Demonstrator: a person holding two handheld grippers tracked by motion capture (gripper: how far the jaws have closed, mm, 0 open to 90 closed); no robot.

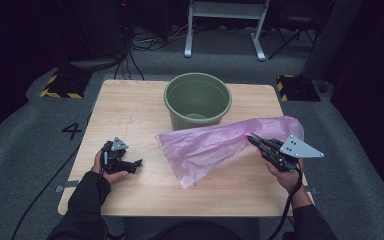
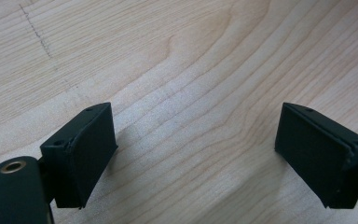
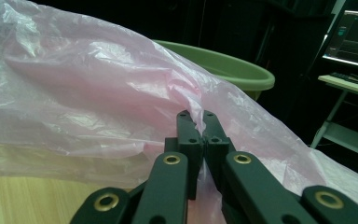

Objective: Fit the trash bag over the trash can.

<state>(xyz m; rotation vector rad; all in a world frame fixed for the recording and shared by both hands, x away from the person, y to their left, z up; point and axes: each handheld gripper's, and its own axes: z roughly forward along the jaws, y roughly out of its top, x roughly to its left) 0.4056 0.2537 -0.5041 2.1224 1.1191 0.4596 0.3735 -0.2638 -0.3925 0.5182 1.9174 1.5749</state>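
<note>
On table (image 1: 130,107): one bag (image 1: 215,145), one bucket (image 1: 197,100).

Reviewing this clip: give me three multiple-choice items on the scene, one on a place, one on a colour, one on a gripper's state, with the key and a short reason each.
1. Where does the green bucket stand?
A. at the table's far edge, near the middle
B. on the floor
C. by the person's left hand

2. What colour is the plastic bag?
A. blue
B. pink
C. black

3. How does the right gripper stand?
A. open above the bucket
B. shut on the bag
C. lying on the table, let go

Key: 1 A, the high view shows it far from the person, about midway across. 2 B, translucent pink in the high and right gripper views. 3 B, its jaws pinch the film, while the left gripper is open over bare wood.
</note>
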